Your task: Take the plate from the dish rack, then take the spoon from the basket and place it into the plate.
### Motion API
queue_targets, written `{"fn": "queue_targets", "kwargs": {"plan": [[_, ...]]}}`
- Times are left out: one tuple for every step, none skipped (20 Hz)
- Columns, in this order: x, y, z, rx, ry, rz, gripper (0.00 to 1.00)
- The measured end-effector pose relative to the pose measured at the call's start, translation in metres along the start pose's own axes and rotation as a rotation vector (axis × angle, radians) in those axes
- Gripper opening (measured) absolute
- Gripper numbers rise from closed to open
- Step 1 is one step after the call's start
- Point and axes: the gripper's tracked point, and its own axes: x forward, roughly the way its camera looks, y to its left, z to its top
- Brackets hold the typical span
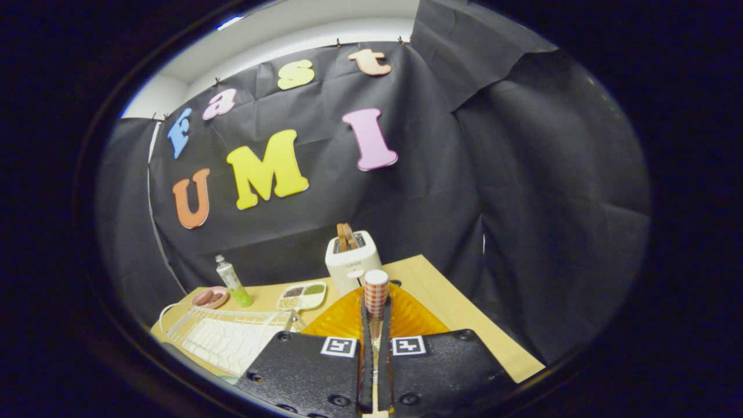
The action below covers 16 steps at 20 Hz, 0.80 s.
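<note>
Currently the spoon [376, 290], checkered-handled, stands clamped between both fingers of the tool [375, 325], above the orange plate [412, 316] on the desk [458, 302]. Risk: early release tips it off the ribbed plate toward the toaster [351, 261].

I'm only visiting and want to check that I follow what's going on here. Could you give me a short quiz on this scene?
1. True or false: the hand-held gripper is shut on the spoon with the red-checked handle.
2. What lies just ahead of the fingers, under the spoon? A) the orange plate B) a blue bowl C) a black pan
3. Fill in: the bread slices stand in the white ____ beyond the plate.

Key: 1 true; 2 A; 3 toaster.
</note>
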Motion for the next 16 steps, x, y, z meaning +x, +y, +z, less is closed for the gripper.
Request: {"fn": "queue_targets", "kwargs": {"plan": [[-0.013,0.005,0.010,-0.004,-0.026,-0.005,0.09],[-0.027,0.013,0.018,-0.013,-0.048,-0.005,0.09],[-0.043,0.025,0.025,-0.021,-0.066,0.002,0.09],[-0.057,0.038,0.029,-0.030,-0.080,0.015,0.09],[-0.069,0.049,0.029,-0.040,-0.083,0.025,0.09],[-0.082,0.062,0.028,-0.049,-0.082,0.041,0.09],[-0.095,0.077,0.024,-0.059,-0.075,0.056,0.09],[-0.105,0.092,0.017,-0.070,-0.065,0.076,0.09],[-0.117,0.106,0.009,-0.077,-0.057,0.097,0.09],[-0.126,0.120,0.000,-0.083,-0.054,0.117,0.09],[-0.135,0.131,-0.013,-0.098,-0.051,0.127,0.09],[-0.141,0.139,-0.026,-0.117,-0.053,0.129,0.09],[-0.145,0.147,-0.038,-0.140,-0.048,0.126,0.08],[-0.148,0.155,-0.052,-0.158,-0.040,0.126,0.09],[-0.151,0.165,-0.067,-0.165,-0.025,0.134,0.09],[-0.155,0.175,-0.082,-0.159,-0.008,0.148,0.09]]}}
